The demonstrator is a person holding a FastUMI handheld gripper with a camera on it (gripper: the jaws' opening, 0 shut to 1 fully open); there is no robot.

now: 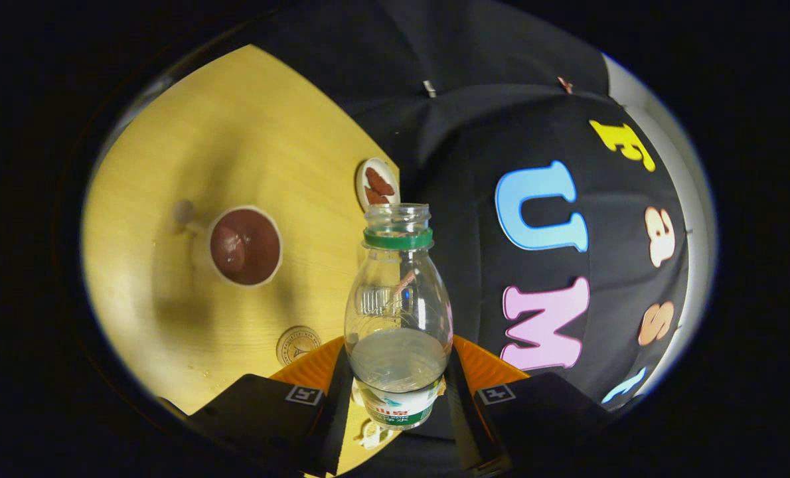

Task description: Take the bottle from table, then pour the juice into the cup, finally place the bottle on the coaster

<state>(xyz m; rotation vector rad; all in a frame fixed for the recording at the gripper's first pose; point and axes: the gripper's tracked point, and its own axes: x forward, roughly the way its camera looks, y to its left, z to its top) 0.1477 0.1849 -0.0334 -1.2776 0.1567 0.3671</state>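
while clamped between tool (398,392) fingers | bottle (398,312) beside cup (245,245)

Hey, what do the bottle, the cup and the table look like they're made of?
Bottle, held between the gripper fingers: clear, glossy plastic by the look; you see through it, with bright glints and a green neck ring. Cup: probably glazed ceramic, given its pale thick rim, though plastic is possible. Table: yellowish wood or wood-look laminate, with faint grain lines and a smooth, low sheen.

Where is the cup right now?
In the gripper view the cup stands on the wooden table, beyond the fingers and to the left of the bottle held in the claw, near a small round coaster.
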